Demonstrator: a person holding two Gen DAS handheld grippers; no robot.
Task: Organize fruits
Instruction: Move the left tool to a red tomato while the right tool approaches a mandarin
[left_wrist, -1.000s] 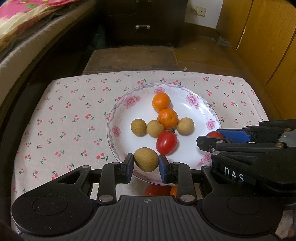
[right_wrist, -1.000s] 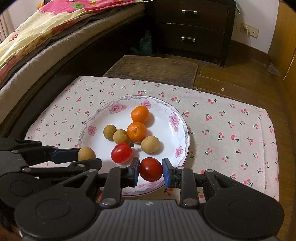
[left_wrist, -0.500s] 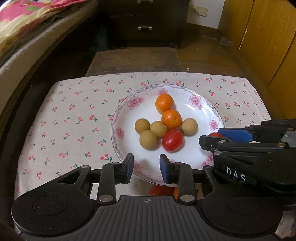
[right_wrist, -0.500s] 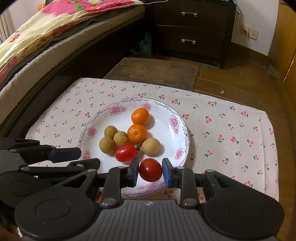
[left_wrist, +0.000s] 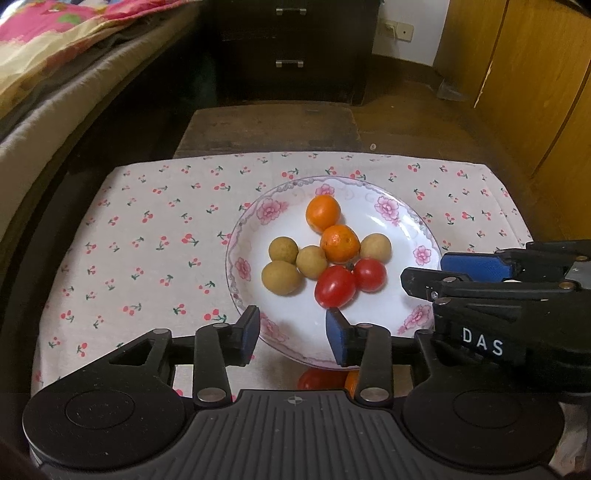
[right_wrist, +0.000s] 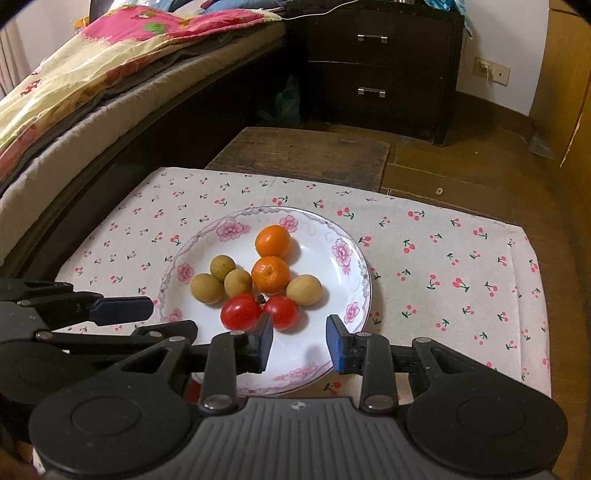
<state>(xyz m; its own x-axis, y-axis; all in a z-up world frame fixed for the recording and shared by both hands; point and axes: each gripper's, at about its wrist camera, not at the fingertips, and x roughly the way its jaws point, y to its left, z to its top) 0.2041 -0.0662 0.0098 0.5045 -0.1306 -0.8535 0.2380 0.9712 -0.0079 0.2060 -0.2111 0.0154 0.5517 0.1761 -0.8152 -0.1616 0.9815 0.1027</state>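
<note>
1. The left gripper (left_wrist: 291, 334) sits at lower centre of the left wrist view with its blue-padded jaws spread wide and nothing between them; they hang over the near rim of the plate (left_wrist: 410, 218).
2. The right gripper (right_wrist: 300, 343) is likewise spread and empty at lower centre of its own view, its left pad just in front of the two tomatoes. Whether it touches them cannot be told.
3. Each gripper appears side-on in the other's camera, at the right edge of the left view and the left edge of the right view.
4. White letters "DAS" (left_wrist: 482, 341) can be read on the right gripper's body at lower right of the left view.
5. The fruits lie clustered mid-plate: two oranges (left_wrist: 323, 213) toward the far side, four brown longans (left_wrist: 282, 277) across the middle and left, two red tomatoes (left_wrist: 335, 286) nearest the camera, side by side.
6. The plate rests on a cherry-print cloth (left_wrist: 147, 236) in the middle of the frame.
7. Under the plate's near edge, at bottom centre of the left view, red and orange shapes (left_wrist: 321, 379) peek out, mostly hidden by the gripper body.
</note>
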